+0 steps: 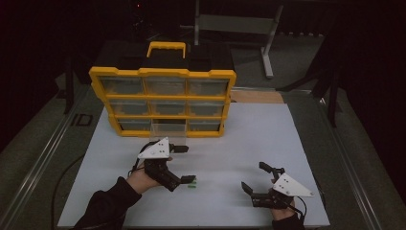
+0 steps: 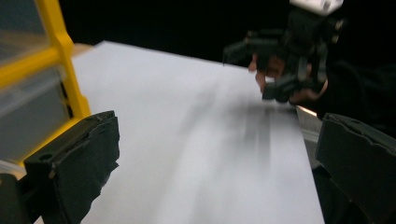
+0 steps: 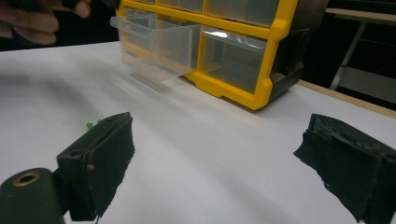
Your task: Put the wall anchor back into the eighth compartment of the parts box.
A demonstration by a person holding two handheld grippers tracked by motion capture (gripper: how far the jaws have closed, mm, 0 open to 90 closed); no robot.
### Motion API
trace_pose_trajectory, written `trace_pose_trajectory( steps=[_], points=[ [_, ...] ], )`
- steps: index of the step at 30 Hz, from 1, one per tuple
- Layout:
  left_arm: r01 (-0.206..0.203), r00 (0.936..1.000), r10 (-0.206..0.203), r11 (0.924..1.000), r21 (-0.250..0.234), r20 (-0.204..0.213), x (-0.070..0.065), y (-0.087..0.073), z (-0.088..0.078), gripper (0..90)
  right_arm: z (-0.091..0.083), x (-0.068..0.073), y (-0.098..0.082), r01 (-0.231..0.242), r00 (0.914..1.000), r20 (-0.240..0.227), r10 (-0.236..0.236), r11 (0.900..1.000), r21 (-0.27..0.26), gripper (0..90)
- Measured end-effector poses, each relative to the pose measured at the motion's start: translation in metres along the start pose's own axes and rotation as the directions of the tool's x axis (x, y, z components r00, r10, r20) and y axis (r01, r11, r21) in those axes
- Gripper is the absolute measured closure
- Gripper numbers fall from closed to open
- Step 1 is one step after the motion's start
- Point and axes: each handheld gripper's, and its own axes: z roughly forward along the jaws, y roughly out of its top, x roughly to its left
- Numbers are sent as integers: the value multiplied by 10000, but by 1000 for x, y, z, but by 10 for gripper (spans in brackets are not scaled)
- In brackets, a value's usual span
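My left gripper point(image 1: 183, 163) hovers with fingers spread wide just above a small green piece point(image 1: 191, 184) on the white table point(image 1: 249, 143), near the pulled-out clear drawer point(image 1: 168, 128) of the yellow organizer point(image 1: 163, 100), while my right gripper point(image 1: 256, 178), fingers also apart, hangs empty well aside.

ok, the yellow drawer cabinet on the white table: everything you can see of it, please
The yellow plastic-looking cabinet with a three-by-three grid of clear drawers stands upright at the far side of the white table, black body behind, yellow carry handle on top. Its bottom middle clear drawer is pulled out toward the person; the others look shut. Neither gripper touches it.
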Motion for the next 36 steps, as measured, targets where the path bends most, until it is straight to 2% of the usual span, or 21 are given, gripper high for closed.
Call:
trace_pose_trajectory(
  steps=[6,8,12,15,18,19,23,25,26,30,34,36],
  points=[
    [228,9997,-232,9989,397,100,9,-18,10,73,1,0,-1,-65,10000,-64,65,10000,48,85],
    [302,9995,-307,9982,520,91,12,-24,12,139,1,0,-1,-52,10000,-81,53,10000,54,85],
    [410,9991,-418,9949,921,65,16,-33,17,155,1,0,-1,-45,9999,-98,45,10000,61,85],
    [467,9989,-462,9903,1306,-67,20,-42,23,218,1,0,-1,-39,9999,-131,40,10000,77,86],
    [431,9991,-430,9885,1450,-40,21,-47,26,256,1,0,-1,-68,9999,-140,70,9999,93,85],
    [449,9990,-442,9866,1570,-79,21,-49,27,298,1,0,-1,-103,9998,-149,105,9999,97,86],
    [508,9987,-481,9767,2084,-176,23,-55,33,349,1,0,-1,-93,9998,-162,95,9999,108,86],
    [534,9984,-477,9698,2381,-295,25,-58,36,431,2,0,-1,-89,9998,-184,91,9999,109,86],
    [568,9983,-517,9671,2479,-267,25,-59,37,431,2,0,-1,-89,9998,-184,91,9999,109,86],
    [593,9979,-492,9573,2829,-427,26,-60,39,558,1,0,-1,-95,9998,-179,97,9999,109,86],
    [504,9987,-447,9497,3090,-256,25,-61,43,626,2,0,-2,-90,9998,-177,93,9999,125,86],
    [461,9989,-398,9433,3288,-258,25,-61,46,659,2,0,-2,-90,9998,-186,93,9999,123,86]
  ],
)
